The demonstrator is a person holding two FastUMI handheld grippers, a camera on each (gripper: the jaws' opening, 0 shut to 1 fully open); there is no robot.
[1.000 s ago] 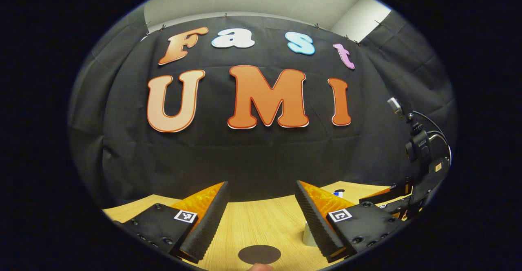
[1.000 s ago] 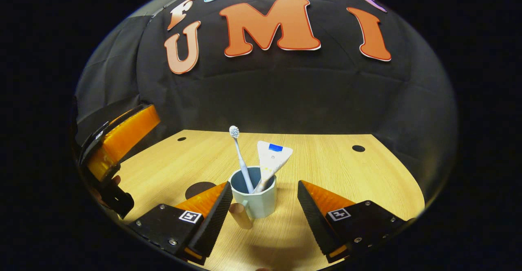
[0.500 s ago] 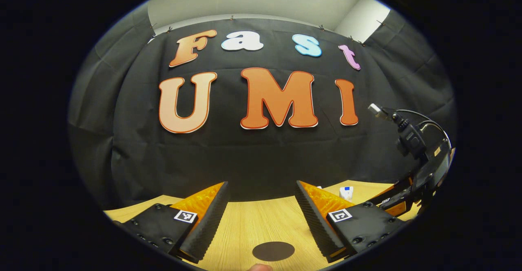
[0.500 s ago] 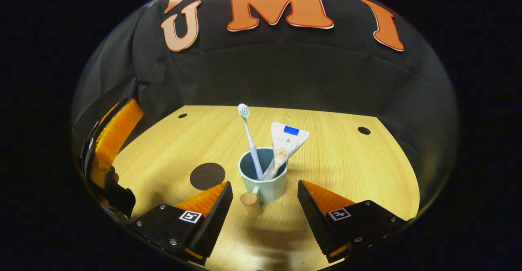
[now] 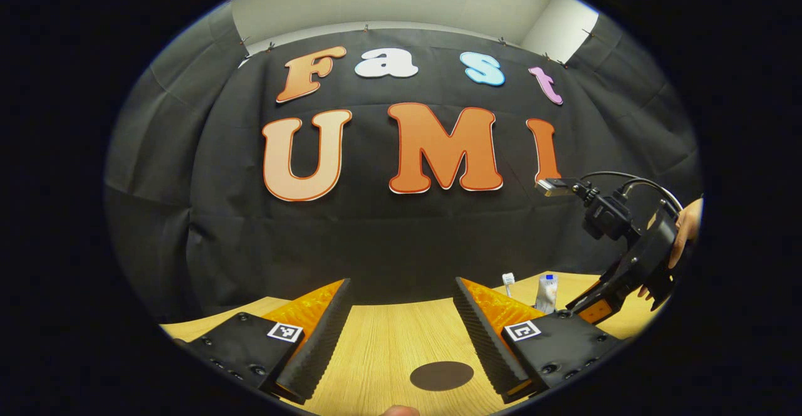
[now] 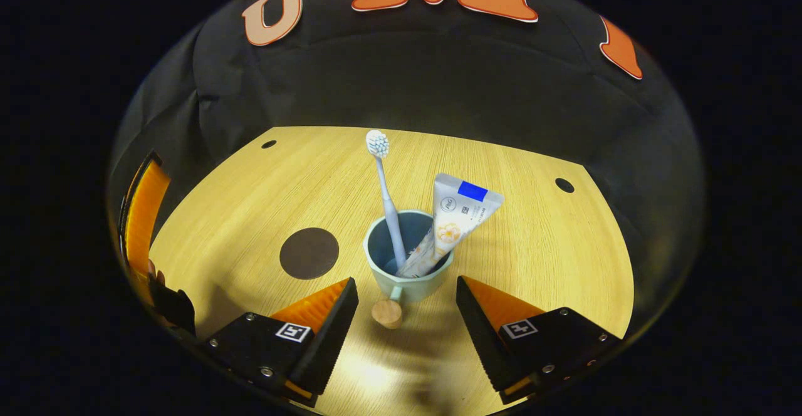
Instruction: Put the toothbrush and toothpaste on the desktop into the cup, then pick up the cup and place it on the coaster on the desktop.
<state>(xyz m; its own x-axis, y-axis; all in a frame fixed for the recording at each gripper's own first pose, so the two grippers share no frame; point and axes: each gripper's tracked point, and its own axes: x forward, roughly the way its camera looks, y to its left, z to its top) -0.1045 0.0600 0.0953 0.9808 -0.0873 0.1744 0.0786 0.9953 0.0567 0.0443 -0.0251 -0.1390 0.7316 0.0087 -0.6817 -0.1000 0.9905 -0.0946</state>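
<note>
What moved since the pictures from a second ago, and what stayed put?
The right gripper rose and tipped down, so it now looks into the cup from higher up, jaws open, holding nothing. The left gripper swung a little sideways; the coaster slid across its view. The toothbrush and toothpaste stayed in the cup, off the coaster.

Left gripper (image 5: 401,325): jaws spread wide with nothing between them, held low and pointing forward. Right gripper (image 6: 407,325): jaws likewise wide apart and gripping nothing, tilted downward; in the left gripper view it appears at far right (image 5: 617,278), grasped from behind by a hand (image 5: 680,240).
</note>
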